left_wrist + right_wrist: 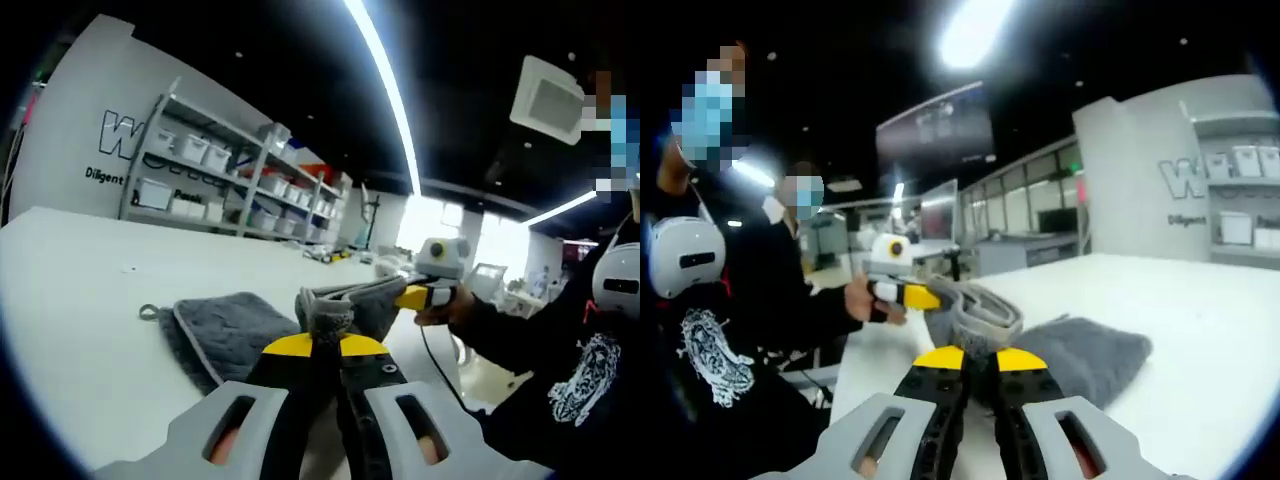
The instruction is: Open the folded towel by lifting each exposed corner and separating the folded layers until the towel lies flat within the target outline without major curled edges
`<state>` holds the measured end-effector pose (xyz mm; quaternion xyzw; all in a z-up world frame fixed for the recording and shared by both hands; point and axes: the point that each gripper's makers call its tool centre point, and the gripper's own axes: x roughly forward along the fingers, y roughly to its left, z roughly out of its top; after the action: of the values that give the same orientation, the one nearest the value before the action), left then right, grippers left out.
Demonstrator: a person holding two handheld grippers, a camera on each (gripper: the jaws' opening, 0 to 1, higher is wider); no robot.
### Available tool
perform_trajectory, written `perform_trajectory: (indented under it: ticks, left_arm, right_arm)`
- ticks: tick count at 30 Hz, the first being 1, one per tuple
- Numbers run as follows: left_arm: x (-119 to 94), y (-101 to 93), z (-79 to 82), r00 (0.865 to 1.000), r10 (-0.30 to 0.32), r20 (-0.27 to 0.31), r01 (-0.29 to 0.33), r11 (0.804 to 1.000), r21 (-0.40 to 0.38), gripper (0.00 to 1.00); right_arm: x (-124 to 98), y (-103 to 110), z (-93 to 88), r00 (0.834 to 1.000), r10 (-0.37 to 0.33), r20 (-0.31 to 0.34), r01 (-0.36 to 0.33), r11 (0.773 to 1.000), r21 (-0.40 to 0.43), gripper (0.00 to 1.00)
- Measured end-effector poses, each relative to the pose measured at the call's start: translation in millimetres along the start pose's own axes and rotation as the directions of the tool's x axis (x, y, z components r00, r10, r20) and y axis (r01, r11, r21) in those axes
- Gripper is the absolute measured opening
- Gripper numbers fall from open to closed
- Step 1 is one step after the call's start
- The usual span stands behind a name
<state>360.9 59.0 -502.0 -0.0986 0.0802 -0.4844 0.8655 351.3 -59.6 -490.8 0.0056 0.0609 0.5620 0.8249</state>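
Two tools pinch the towel [235,335] at once: the left tool [325,335] is clamped on a raised, bunched edge, and the right tool [975,345] on another lifted fold. The rest of the grey towel lies on the white table [80,300], its hanging loop [148,312] flat beside it. Bare tabletop spreads wide beyond. Farther off stand shelves [235,185].

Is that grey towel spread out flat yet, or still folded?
Still folded. Both grippers pinch the towel's edge, lifted off the white table; its layers remain bunched.
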Motion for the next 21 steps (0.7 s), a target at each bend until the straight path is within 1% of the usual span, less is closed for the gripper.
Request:
perform_trajectory:
  ticks: [3,6,9,14,21]
  left_arm:
    - [-3,-5.2,-9.1,1.000,-0.002,-0.021,0.003,0.999,0.034,0.03]
    - [-6,-7.8,-16.7,0.999,-0.003,-0.032,0.004,0.999,0.040,0.03]
    - [-8,-10.2,-23.3,0.999,-0.001,-0.042,0.003,0.999,0.036,0.03]
    - [-10,-12.8,-34.4,0.997,0.011,-0.075,-0.010,1.000,0.020,0.03]
    - [-14,-15.1,-38.6,0.996,0.007,-0.087,-0.006,1.000,0.016,0.03]
  right_arm:
    - [-1,10,-8.0,1.000,0.005,-0.007,-0.005,1.000,-0.022,0.04]
    - [-1,23,-17.4,1.000,0.012,-0.015,-0.013,0.998,-0.059,0.04]
    - [-1,32,-26.1,1.000,0.018,-0.025,-0.020,0.997,-0.068,0.04]
    - [-2,34,-37.1,0.999,0.010,-0.043,-0.013,0.998,-0.068,0.05]
    - [-3,38,-39.4,0.999,0.009,-0.042,-0.012,0.997,-0.076,0.05]
